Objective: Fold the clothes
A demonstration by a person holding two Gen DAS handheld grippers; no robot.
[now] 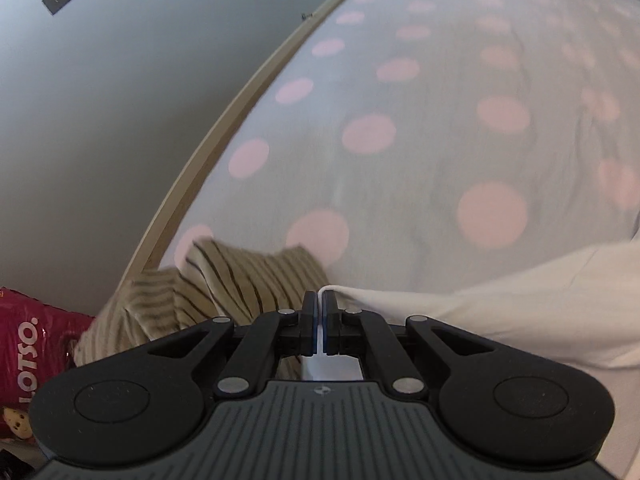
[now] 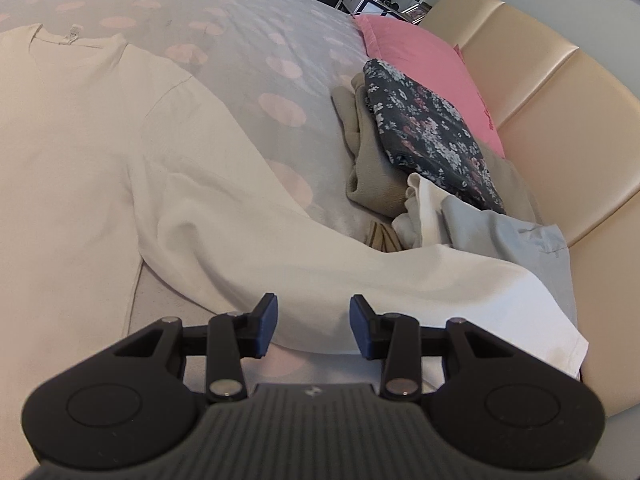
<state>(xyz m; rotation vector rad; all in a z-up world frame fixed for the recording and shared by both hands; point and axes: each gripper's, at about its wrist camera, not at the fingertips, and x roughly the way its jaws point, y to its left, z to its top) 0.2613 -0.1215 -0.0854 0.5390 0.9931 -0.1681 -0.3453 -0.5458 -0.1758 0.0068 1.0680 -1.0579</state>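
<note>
Left wrist view: red bag at lower left reads "LOTSO."

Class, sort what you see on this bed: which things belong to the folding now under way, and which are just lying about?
In use: cream shirt; left claw, shut on its edge; right claw, open.

Lying about: pink pillow; floral garment; striped garment; red bag.

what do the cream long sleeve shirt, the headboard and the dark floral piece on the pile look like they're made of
Cream shirt: likely cotton knit, matte, falling in soft, thick folds. Headboard: apparently beige leather or leatherette, smooth with a light sheen and padded, seamed panels. Dark floral piece: seemingly thin woven fabric, printed, lying flat; fibre unclear.
</note>
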